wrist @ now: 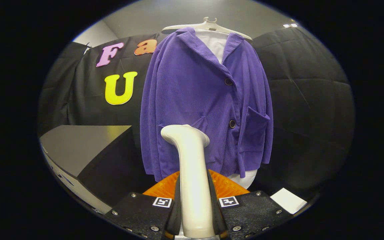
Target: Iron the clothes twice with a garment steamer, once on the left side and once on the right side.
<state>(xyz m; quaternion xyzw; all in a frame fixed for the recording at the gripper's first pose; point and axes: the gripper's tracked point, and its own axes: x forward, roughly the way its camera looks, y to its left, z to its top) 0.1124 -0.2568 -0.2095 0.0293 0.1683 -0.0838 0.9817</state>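
Grey table (88,143) is sitting off to the left of what we are seeing. Our gripper (195,213) is clamping both fingers on the garment steamer (190,166), head up just before the purple jacket (205,106), which is hanging on a hanger (208,26).

One purple jacket (205,106), two buttons (228,81) showing, two pockets (253,131); one hanger (208,26); one steamer (192,180); one table (85,143).

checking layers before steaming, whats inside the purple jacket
A white garment shows at the open collar of the purple jacket and below its hem; the rest is covered. The hand-held gripper grips the steamer.
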